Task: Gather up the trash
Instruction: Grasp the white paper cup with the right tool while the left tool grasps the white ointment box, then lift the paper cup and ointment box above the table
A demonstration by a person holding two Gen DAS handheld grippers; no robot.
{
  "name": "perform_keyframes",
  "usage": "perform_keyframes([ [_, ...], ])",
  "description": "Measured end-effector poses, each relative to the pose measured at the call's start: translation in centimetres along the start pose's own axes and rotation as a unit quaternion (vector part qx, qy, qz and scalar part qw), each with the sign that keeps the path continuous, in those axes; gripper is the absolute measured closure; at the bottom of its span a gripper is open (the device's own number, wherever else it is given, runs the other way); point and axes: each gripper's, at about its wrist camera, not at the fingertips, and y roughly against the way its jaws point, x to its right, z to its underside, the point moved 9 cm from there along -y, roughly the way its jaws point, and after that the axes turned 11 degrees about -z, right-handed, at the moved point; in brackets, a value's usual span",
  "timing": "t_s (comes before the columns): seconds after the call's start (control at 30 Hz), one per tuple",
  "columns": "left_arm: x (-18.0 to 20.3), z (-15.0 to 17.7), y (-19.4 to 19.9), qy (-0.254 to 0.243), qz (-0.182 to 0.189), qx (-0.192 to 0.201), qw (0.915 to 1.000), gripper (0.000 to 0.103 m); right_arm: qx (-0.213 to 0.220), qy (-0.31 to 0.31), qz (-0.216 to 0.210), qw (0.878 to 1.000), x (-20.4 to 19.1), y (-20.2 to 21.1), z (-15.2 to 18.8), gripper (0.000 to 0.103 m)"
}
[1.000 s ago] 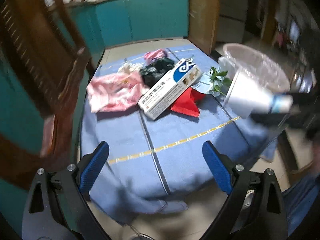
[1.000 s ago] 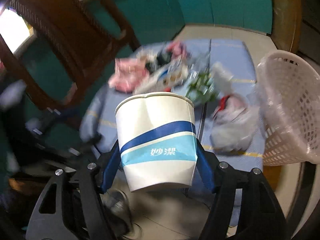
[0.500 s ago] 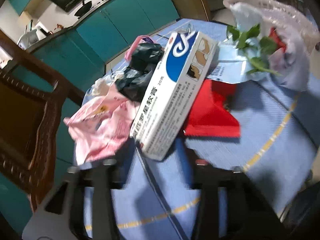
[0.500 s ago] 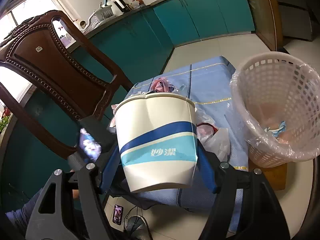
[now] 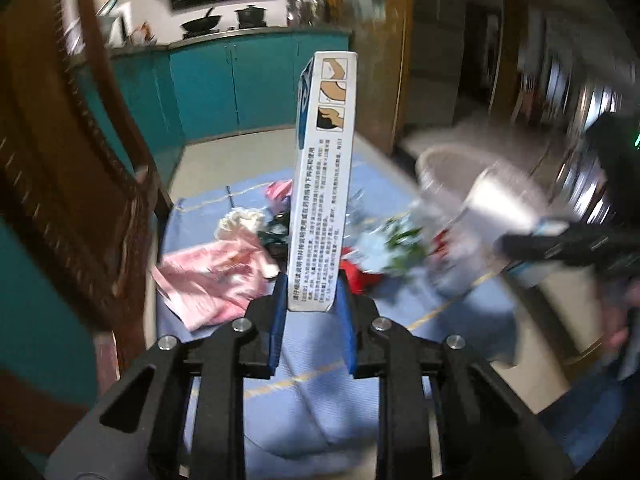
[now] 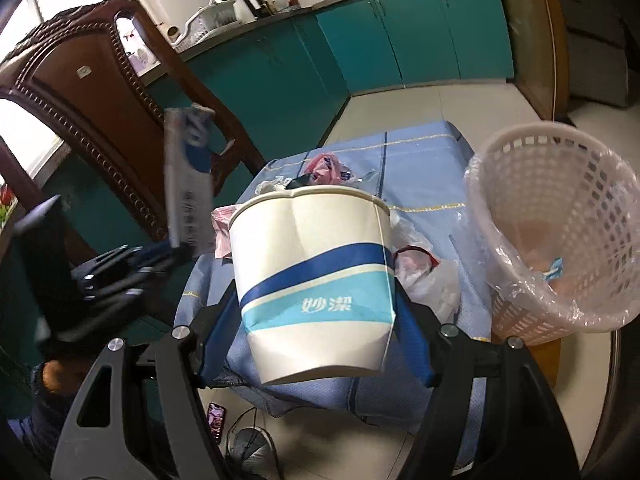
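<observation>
Box [image 5: 325, 184]: long carton, white w/ blue panel. Long axis approx. upright; lower end sits between the pads of the left gripper [image 5: 312, 300], upper end points up and away from the camera. It hangs clear of the table [image 5: 400, 320], above the trash pile.

Left gripper: jaws nearly together, blue pads [image 5: 279, 320] pressing both narrow faces of the box's lower end. Jaws have just been closing, box between them.

Right gripper [image 6: 316, 332]: jaws approx. two-thirds apart, pads against both sides of a paper cup [image 6: 312, 280], white w/ blue bands, mouth up and tilted slightly away. Cup is held over the near table edge, left of the basket [image 6: 560, 232] w/ plastic liner.

Vs. one second earlier: box then lay flat on the cloth among pink wrapper [image 5: 212, 280] and red scrap [image 5: 356, 276], left jaws wide and empty. Box is now lifted and stood on end. Cup grip unchanged.
</observation>
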Motion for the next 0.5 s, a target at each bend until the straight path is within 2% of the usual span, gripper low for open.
perform_keyframes([
  [0.1, -0.9, 1.2, 1.0, 0.053, 0.031, -0.012, 0.9980, 0.079, 0.001, 0.026, 0.010, 1.000, -1.1, -0.2, 0.3, 0.033],
  [0.23, -1.4, 2.7, 0.6, 0.087, 0.026, -0.038, 0.9951, 0.079, -0.002, 0.050, 0.025, 0.998, -2.0, -0.8, 0.8, 0.033],
  [0.37, -0.9, 4.4, -0.1, 0.092, 0.019, -0.060, 0.9937, 0.079, 0.002, 0.062, 0.034, 0.998, -2.7, -1.2, 1.1, 0.033],
  [0.5, -0.7, 4.6, -0.5, 0.089, 0.018, -0.062, 0.9939, 0.079, 0.000, 0.065, 0.039, 0.997, -2.7, -1.4, 1.3, 0.033],
])
